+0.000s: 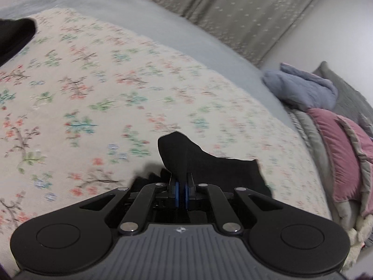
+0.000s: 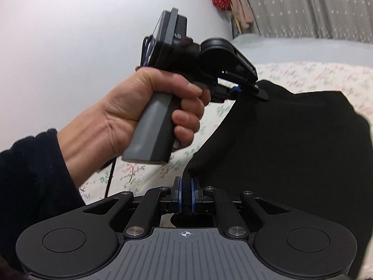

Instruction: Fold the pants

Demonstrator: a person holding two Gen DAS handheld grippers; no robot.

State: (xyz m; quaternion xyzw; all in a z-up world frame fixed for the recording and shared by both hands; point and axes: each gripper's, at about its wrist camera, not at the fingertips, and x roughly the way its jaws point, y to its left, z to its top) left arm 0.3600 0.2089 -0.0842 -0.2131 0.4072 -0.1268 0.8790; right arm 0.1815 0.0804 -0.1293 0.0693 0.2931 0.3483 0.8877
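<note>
The black pants (image 2: 291, 151) hang and drape over a floral bedspread (image 2: 314, 74), lifted by two points of one edge. My right gripper (image 2: 186, 187) is shut on a fold of the black cloth at the near edge. A hand (image 2: 144, 107) in a dark sleeve holds my left gripper (image 2: 261, 92), which pinches the far corner of the same edge. In the left wrist view my left gripper (image 1: 181, 183) is shut on a bunched tuft of the pants (image 1: 209, 168), which sticks up past the pads. The view is blurred.
The floral bedspread (image 1: 93, 81) covers most of the bed, with a grey-blue sheet (image 1: 144, 16) behind it. Pink pillows (image 1: 338, 154) and a blue-grey blanket (image 1: 303, 88) lie at the right. Starred curtains (image 2: 303, 7) and a white wall (image 2: 70, 23) stand behind. A dark shape (image 1: 14, 35) shows at top left.
</note>
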